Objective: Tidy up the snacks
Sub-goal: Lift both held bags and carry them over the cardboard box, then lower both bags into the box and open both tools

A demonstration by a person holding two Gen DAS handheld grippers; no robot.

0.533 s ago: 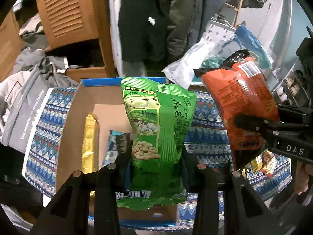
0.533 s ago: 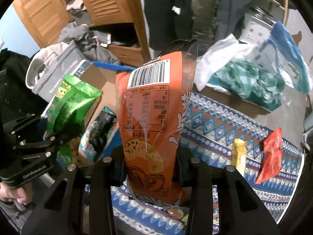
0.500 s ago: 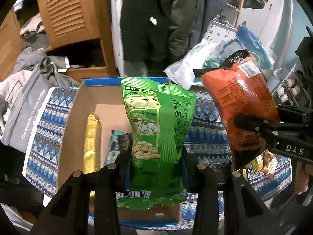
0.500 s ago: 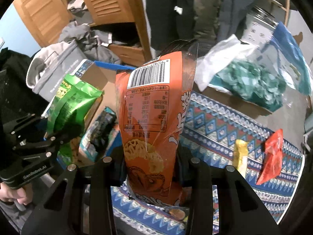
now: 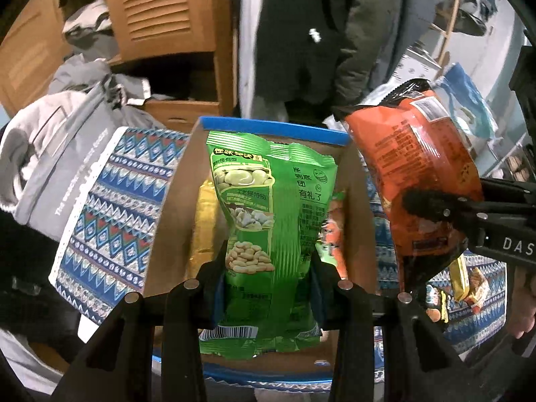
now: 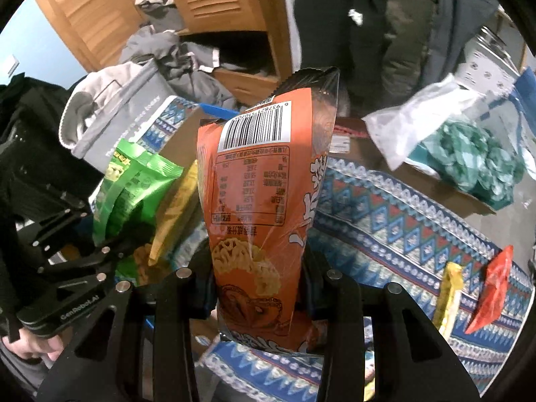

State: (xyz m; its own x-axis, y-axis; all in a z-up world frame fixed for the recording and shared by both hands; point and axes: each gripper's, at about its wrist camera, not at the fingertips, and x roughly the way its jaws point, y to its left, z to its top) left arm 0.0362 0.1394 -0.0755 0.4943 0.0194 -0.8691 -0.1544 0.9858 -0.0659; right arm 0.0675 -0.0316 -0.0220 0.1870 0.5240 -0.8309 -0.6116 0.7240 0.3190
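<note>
- While both tongs are loaded, stock runs as follows, largest first.
- Counter (image 6: pixel 385 207), one: draped in a patterned blue cloth, spreading beneath and beyond both tongs; serves as the staging surface for unsorted snacks.
- Cardboard box (image 5: pixel 167 207), one, blue-rimmed: directly ahead of and below the left tongs (image 5: pixel 268 288), to the left of the right tongs (image 6: pixel 256 288). Judged to be the collecting bin, which would explain both bags being carried toward it.
- Orange snack bag (image 6: pixel 264 201), one: clamped low in the right tongs, standing upright with barcode uppermost, held off the counter just right of the box; probably next in line for the box.
- Green bean-snack bag (image 5: pixel 268 207), one: clamped by its lower half in the left tongs, upright, suspended over the box opening, apparently for lowering in.
- Gold packet (image 5: pixel 204 221), one: standing on edge inside the box, left of the green bag; already stowed.
- Red-orange packet (image 5: pixel 335 234), one seen in part: inside the box, right of the green bag.
- Loose packets on the counter, two counted right of the right tongs: yellow packet (image 6: pixel 449 298) and red packet (image 6: pixel 492 291), well apart from the box, awaiting collection.
- Further small packets (image 5: pixel 462 281) under the orange bag: count uncertain.
</note>
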